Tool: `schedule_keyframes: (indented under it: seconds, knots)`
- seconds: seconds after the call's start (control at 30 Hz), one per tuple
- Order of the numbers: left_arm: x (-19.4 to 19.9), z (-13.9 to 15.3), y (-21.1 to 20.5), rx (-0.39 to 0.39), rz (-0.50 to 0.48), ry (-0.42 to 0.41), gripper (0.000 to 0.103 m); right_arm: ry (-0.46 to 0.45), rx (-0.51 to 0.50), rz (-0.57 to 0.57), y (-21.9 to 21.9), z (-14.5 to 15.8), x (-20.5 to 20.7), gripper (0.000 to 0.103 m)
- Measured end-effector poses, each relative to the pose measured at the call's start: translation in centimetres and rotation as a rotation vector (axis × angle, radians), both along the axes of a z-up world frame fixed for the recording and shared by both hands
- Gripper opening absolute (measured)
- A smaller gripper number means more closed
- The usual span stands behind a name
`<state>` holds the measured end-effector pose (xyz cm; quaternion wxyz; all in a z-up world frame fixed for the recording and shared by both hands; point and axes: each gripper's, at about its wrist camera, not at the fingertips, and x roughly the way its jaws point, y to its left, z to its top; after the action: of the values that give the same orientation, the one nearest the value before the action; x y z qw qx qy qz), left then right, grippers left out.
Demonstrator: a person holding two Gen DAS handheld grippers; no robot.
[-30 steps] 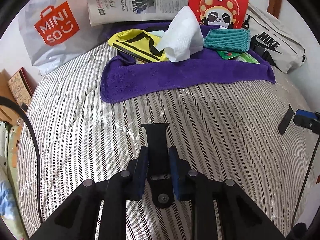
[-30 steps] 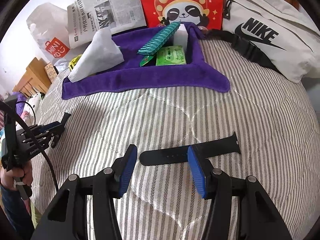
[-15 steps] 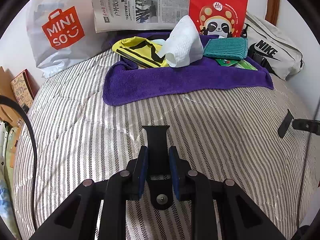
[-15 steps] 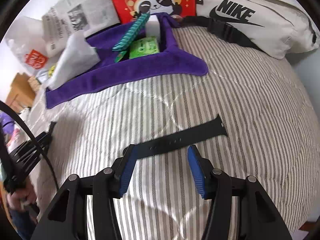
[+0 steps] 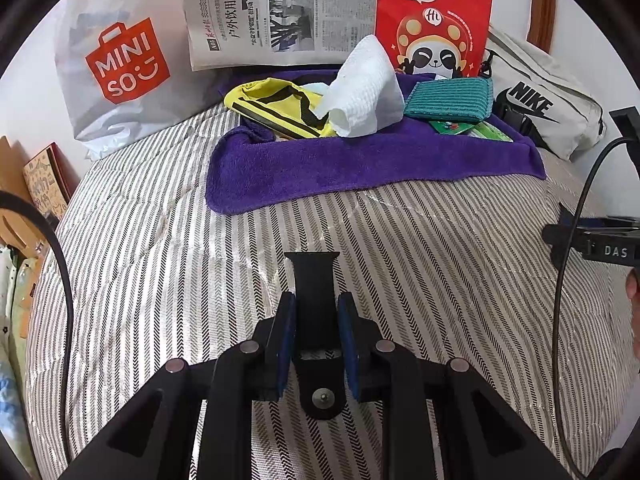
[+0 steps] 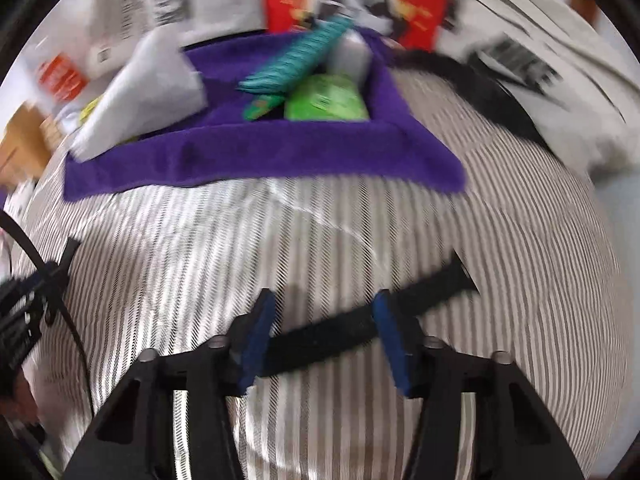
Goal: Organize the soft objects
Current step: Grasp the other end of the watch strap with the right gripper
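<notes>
Two black strap pieces are handled: one strap half (image 5: 314, 300) is clamped in the left claw (image 5: 316, 330) above the bed (image 5: 160, 264); the other strap (image 6: 360, 320), lying on the bed, is straddled by the right claw (image 6: 322, 332), whose jaws have just been closing, presumably for pickup.

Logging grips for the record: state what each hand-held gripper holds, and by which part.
Left hand-held gripper: buckle-end watch strap, pinched mid-length. Right hand-held gripper: closing around the holed strap, not yet gripping.
</notes>
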<state>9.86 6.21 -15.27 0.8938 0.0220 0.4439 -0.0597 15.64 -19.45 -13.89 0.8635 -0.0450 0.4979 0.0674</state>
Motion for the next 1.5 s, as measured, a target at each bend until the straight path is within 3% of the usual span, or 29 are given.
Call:
schedule_keyframes:
  seconds: [0.03,0.07,0.13,0.27,0.3,0.37,0.5,0.53,0.6,0.67,0.73,0.83,0.9,1.07,1.23,1.5]
  knots:
    - [0.0,0.0,0.0,-0.001,0.000,-0.001,0.021,-0.008,-0.002,0.046,0.4,-0.1,0.1,0.025]
    - [-0.1,0.0,-0.1,0.002,-0.002,-0.002,0.021,-0.004,0.016,0.109,0.8,-0.1,0.1,0.013]
    - [0.0,0.0,0.0,-0.001,-0.004,-0.001,0.021,0.019,0.021,0.152,0.9,0.1,0.1,0.008]
    - [0.1,0.0,0.1,-0.002,-0.005,0.007,0.021,0.037,-0.008,0.095,-0.5,0.7,-0.3,0.009]
    - [0.1,0.0,0.1,-0.002,-0.003,0.007,0.021,0.039,-0.013,0.071,-1.1,0.8,-0.4,0.010]
    - [0.0,0.0,0.0,0.003,-0.006,0.003,0.021,0.059,-0.001,0.022,-2.1,0.8,-0.7,0.031]
    - [0.1,0.0,0.1,0.004,-0.009,0.009,0.021,0.066,0.027,-0.071,-3.4,1.5,-1.3,0.046]
    - [0.1,0.0,0.0,0.007,-0.011,0.010,0.021,0.078,0.013,-0.084,-3.4,1.5,-1.3,0.058]
    - [0.2,-0.1,0.0,0.008,-0.012,0.011,0.021,0.092,-0.001,-0.114,-3.7,1.2,-1.4,0.061]
    - [0.2,0.0,0.0,0.011,-0.014,0.011,0.021,0.139,0.047,-0.147,-4.1,0.4,-1.0,0.063]
    - [0.2,0.0,0.0,0.010,-0.015,0.008,0.021,0.122,0.102,-0.190,-4.4,0.7,-0.4,0.067]
    - [0.1,0.0,0.1,0.008,-0.015,0.009,0.021,0.088,0.051,-0.190,-3.3,0.6,0.2,0.071]
    - [0.1,0.0,0.1,0.006,-0.017,0.007,0.021,0.039,-0.004,-0.132,-1.8,0.5,0.0,0.065]
    - [-0.1,0.0,0.0,0.004,-0.019,0.005,0.021,-0.005,0.023,0.025,-0.3,1.1,-0.2,0.027]
    - [-0.3,0.0,-0.1,0.005,-0.019,0.001,0.021,-0.046,-0.010,0.237,1.4,1.0,-1.6,0.021]
    - [-0.4,0.0,0.0,0.004,-0.012,-0.001,0.020,-0.014,0.015,0.138,0.5,0.3,-2.2,0.024]
